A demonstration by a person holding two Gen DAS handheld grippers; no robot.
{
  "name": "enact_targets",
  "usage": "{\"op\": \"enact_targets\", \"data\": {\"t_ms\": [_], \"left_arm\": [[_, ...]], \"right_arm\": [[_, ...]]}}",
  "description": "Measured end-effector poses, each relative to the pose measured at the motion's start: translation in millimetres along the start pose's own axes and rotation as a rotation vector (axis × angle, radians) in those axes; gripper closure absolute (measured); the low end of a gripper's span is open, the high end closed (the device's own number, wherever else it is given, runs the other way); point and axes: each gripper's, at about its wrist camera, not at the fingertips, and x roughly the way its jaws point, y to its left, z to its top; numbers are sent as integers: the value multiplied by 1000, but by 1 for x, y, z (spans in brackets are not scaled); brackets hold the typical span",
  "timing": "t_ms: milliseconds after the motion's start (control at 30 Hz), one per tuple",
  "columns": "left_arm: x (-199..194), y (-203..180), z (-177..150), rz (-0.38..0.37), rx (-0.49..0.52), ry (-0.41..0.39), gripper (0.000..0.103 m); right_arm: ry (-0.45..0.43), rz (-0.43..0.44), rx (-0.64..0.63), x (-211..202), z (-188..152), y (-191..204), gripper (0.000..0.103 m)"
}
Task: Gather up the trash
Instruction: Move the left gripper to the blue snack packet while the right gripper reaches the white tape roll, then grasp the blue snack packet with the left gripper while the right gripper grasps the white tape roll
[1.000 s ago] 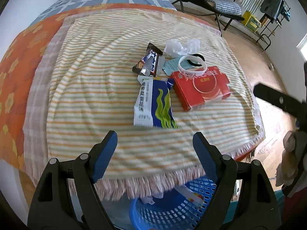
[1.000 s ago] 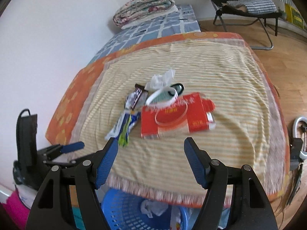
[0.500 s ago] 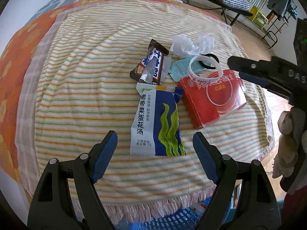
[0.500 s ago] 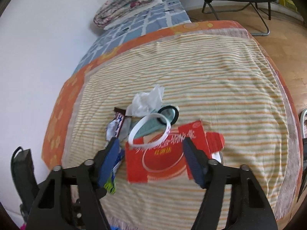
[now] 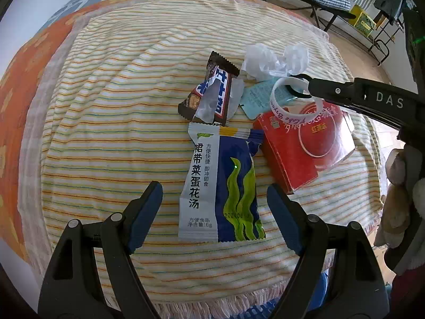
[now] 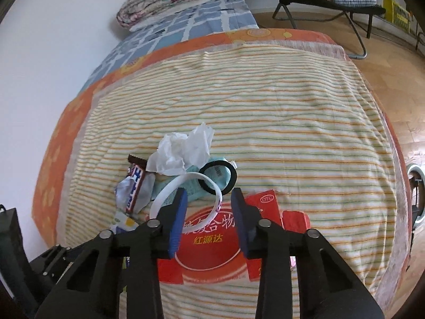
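Blue-padded fingers of my left gripper (image 5: pixel 213 202) stand spread wide in the left wrist view, straddling the blue-and-white foil soup sachet (image 5: pixel 220 186) lying on the striped bed cover (image 5: pixel 106 133); I judge I'm lining up that pick, and next I must sink lower before closing.

From the right wrist view, my right gripper (image 6: pixel 208 202) has just been closing around the white silicone wristband (image 6: pixel 183 183) above the flat red cardboard box (image 6: pixel 212 250); pads aren't pressing yet.
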Motion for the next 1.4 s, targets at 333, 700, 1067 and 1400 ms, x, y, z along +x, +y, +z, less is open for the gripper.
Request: {"op": "enact_targets", "data": {"t_ms": [333, 700, 1067, 1400], "left_arm": [[5, 6, 6, -4, -9, 0, 43], [-7, 7, 0, 2, 1, -36, 46], [-6, 7, -1, 8, -3, -29, 46], [-9, 6, -10, -22, 21, -17, 46]], "right_arm": [[6, -10, 6, 11, 0, -2, 94], [-42, 27, 47, -3, 2, -13, 99], [9, 7, -1, 10, 1, -1, 68], [11, 15, 7, 13, -1, -2, 100]]}}
